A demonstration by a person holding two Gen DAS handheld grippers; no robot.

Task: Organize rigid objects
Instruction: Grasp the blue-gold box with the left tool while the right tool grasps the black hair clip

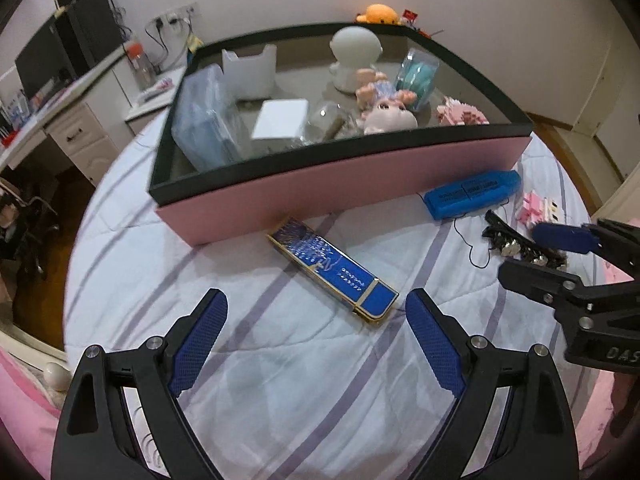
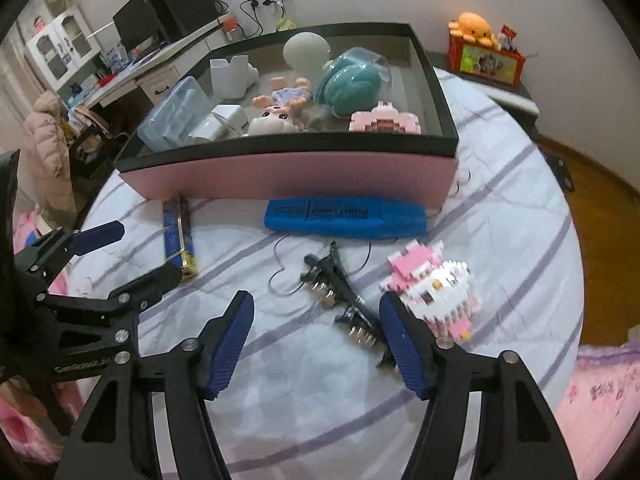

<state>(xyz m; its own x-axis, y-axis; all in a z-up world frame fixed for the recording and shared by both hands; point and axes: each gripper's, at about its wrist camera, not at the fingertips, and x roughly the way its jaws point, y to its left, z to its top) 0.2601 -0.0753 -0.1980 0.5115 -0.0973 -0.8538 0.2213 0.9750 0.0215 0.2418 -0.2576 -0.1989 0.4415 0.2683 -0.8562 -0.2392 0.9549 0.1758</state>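
Both my grippers, left and right, hung with jaws apart and empty before the pink box; the right needed centring on the hair clip.

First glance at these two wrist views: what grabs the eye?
The big pink box with a black rim, set on the striped bedspread and already full of toys. Before it lie a blue-and-gold case, a blue case, a black studded hair clip and a pink-and-white block figure.
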